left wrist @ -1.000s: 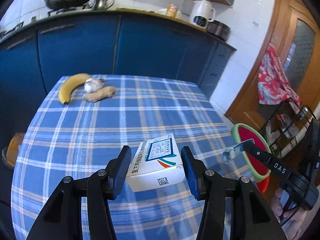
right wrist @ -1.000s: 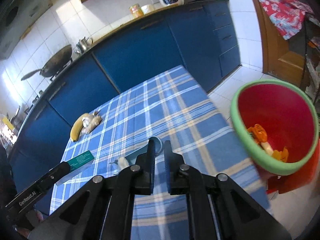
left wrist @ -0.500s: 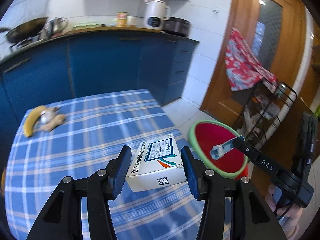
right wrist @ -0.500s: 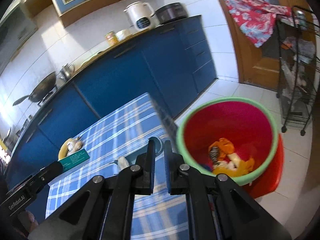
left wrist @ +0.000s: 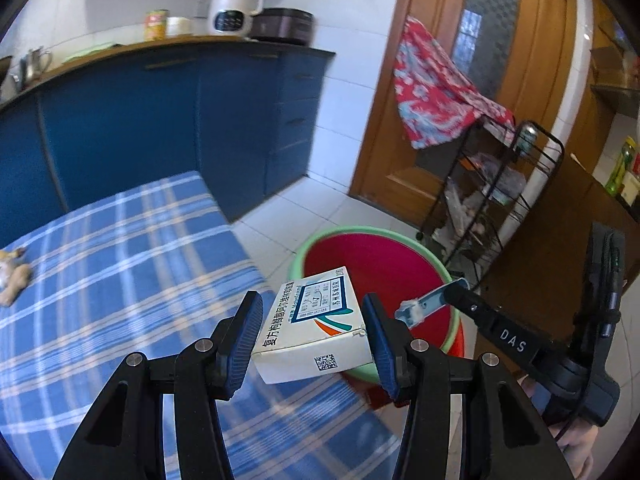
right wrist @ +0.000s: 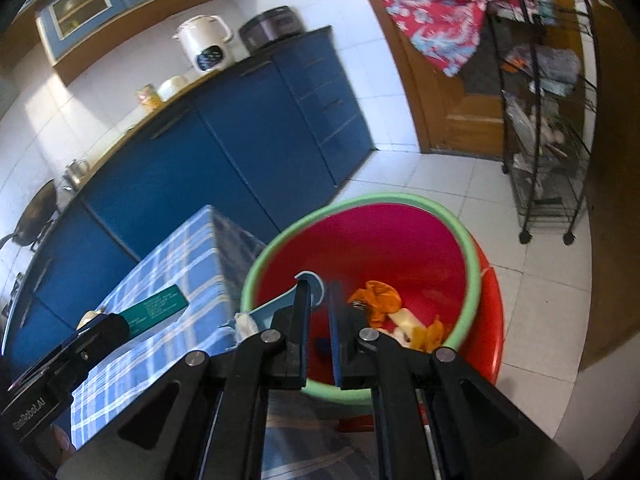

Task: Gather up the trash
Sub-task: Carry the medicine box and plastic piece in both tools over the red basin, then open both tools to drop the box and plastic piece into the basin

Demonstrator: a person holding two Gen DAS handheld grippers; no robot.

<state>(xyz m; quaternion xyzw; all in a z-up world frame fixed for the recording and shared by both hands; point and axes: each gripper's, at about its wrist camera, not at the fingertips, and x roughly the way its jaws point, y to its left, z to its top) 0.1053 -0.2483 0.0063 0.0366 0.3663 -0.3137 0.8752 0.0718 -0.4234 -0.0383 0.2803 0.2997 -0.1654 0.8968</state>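
Gripping a white medicine box [left wrist: 310,326] between its blue pads, the left gripper [left wrist: 316,334] holds it in the air at the table's edge, the box's far end reaching over the green rim of the red bin [left wrist: 384,264]; the box lies flat, printed face up, with a small square code on its near end; in the right wrist view the same box [right wrist: 158,308] shows its green side, held out from the left gripper [right wrist: 132,322] above the blue plaid tablecloth [right wrist: 180,264]. The right gripper [right wrist: 320,308] is clenched on a thin pale blue strip [right wrist: 276,308] with a whitish end, its fingers almost together and poised over the open mouth of the bin [right wrist: 400,240]; from the left wrist camera the strip [left wrist: 424,306] juts from the right gripper [left wrist: 452,300] above the bin's near right rim. Inside the bin lie orange peel scraps [right wrist: 380,300] and some pale bits beside them; the bin stands on the white tiled floor just beside the table. At the far left of the tablecloth [left wrist: 120,264] sits a knob of ginger [left wrist: 14,280]; blue cabinets [left wrist: 160,120] run behind, and a black wire rack [right wrist: 548,120] stands near a wooden door [left wrist: 460,60].
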